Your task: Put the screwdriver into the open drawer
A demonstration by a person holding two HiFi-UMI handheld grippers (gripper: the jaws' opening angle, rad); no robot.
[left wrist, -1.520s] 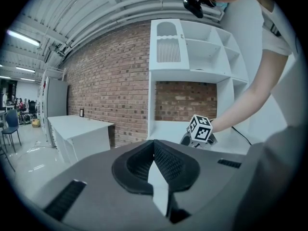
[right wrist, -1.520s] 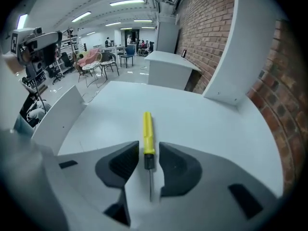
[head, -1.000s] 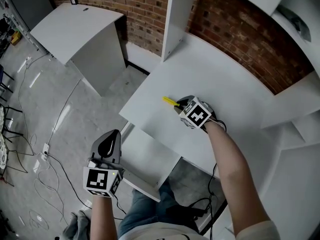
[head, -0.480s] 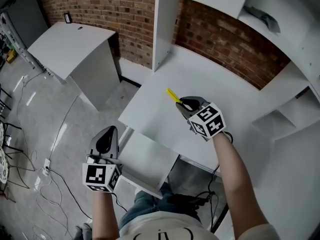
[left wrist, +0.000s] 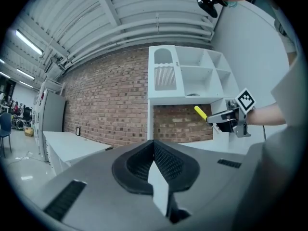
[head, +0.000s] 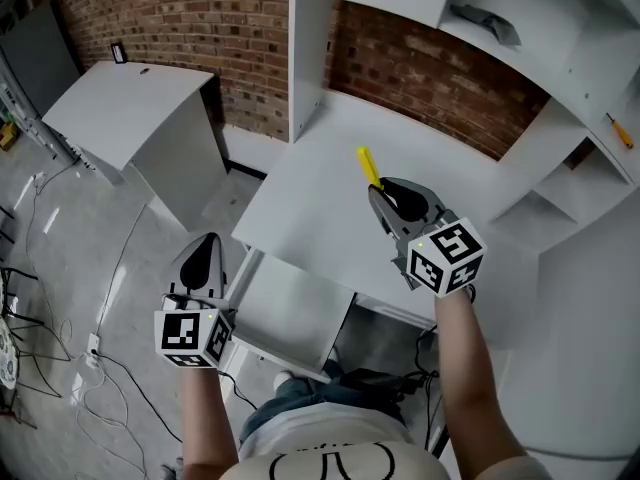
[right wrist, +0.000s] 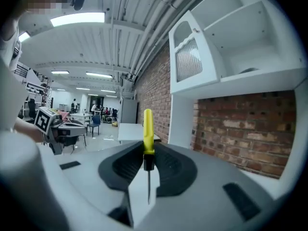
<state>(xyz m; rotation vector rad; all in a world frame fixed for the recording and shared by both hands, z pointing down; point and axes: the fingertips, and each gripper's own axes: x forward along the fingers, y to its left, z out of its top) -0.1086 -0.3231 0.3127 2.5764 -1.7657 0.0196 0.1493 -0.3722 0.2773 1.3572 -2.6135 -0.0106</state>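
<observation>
Right gripper [head: 384,194]: clamped on the screwdriver [head: 368,165], yellow handle sticking out, above the tabletop [head: 305,203].
Left gripper [head: 205,245]: jaws together, empty, just left of the open drawer [head: 288,310].

The room is bright, lit evenly by long ceiling lamps [right wrist: 77,18] overhead. The white desk [head: 300,203] carries only soft shadows, and the grey floor [head: 70,218] gives pale reflections. Both gripper views bend strongly and darken at the corners, but the screwdriver [right wrist: 147,129] looks sharp.

The open drawer [head: 290,313] juts from under the desk's [head: 300,208] front edge, at its left corner. The screwdriver [head: 368,165] hangs above the desk's middle, well behind the drawer.
</observation>
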